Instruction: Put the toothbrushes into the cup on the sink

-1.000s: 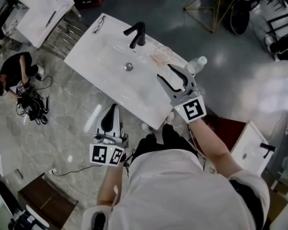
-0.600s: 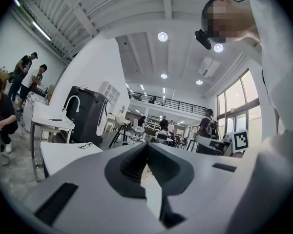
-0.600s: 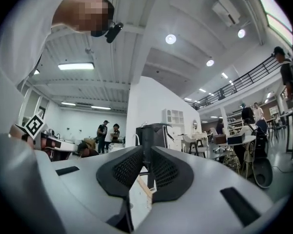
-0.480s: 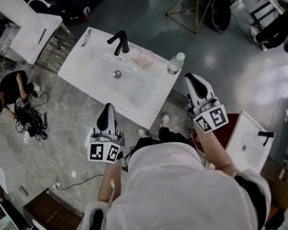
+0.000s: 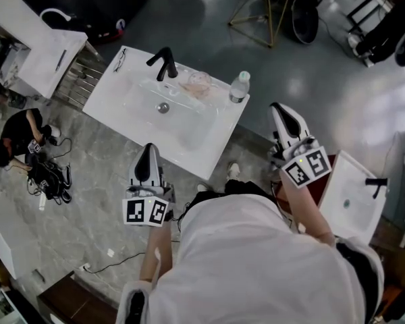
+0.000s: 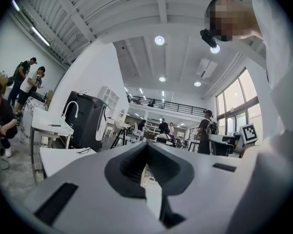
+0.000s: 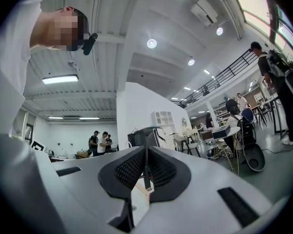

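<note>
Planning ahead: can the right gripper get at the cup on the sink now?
Probably yes, but not straight: the water bottle stands between the right gripper, shut beside the sink, and the cup; it must go around.

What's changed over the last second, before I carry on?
The right claw has pulled back from over the sink, near the cup, to a spot off the sink's right side. Its jaws are closing from wide open to shut, with nothing between them. The left claw stays shut at the sink's near edge. The cup, bottle and faucet keep their places.
</note>
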The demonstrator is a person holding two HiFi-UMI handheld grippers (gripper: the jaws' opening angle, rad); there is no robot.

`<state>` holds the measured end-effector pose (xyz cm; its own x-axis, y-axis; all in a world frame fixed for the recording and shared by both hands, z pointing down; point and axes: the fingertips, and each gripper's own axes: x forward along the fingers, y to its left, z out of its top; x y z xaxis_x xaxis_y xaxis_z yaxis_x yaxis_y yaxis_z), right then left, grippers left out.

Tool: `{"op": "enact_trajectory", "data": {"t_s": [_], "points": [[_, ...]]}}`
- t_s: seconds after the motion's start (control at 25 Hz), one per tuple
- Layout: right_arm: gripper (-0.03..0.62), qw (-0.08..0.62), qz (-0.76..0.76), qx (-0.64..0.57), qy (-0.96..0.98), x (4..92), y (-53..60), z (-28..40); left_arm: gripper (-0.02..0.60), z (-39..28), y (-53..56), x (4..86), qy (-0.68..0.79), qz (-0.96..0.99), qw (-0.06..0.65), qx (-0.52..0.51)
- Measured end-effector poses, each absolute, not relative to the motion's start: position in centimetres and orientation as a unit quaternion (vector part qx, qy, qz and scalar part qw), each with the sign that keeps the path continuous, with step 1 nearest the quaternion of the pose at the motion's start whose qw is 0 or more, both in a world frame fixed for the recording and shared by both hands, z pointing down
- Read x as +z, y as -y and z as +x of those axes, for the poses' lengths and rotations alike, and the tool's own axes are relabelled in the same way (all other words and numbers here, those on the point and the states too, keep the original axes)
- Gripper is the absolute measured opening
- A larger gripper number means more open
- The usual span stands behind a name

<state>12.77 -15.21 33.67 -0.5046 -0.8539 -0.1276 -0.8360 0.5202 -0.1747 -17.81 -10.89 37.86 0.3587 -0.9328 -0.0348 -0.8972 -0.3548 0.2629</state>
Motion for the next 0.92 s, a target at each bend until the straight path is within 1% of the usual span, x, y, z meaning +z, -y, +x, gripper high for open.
{"op": "enact_trajectory", "data": {"t_s": [0.2,0.92], "points": [[0.043,0.101,-0.492,-0.036,-0.864,33.2,14.4,12.9,0.003,-17.3,10.5,37.6,0.552,0.824,0.096,-0.088],[0.044,0.095,-0.497,-0.043,-0.861,34.7,11.5,11.2,0.003,-19.4,8.2,39.3,0.555,0.821,0.107,-0.083]]}}
